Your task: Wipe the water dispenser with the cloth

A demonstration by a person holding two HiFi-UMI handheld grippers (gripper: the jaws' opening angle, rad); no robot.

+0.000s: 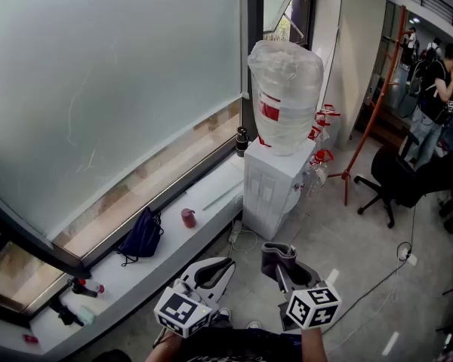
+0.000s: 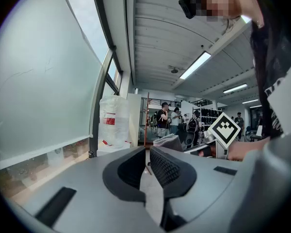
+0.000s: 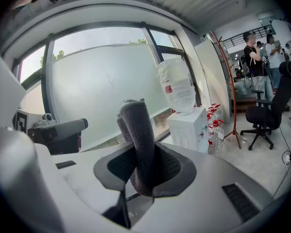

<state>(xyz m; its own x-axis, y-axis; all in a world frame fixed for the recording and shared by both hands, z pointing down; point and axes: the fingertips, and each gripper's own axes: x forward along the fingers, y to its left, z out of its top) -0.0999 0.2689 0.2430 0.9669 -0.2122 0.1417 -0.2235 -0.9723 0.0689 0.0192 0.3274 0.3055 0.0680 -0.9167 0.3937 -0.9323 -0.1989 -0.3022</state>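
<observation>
The grey folded cloth (image 3: 138, 144) stands upright, clamped between the jaws of the right gripper (image 3: 146, 176), low in the head view and well apart from the white water dispenser (image 1: 274, 188). The dispenser stands on the floor against the far end of the white window ledge (image 1: 174, 249), carrying a clear plastic-wrapped water bottle (image 1: 285, 96) with a red label. The left gripper (image 2: 146, 171), beside the right one, has its jaws slightly apart with nothing between them. A dark blue bag (image 1: 142, 236) and a small red cup (image 1: 188, 217) sit on the ledge.
</observation>
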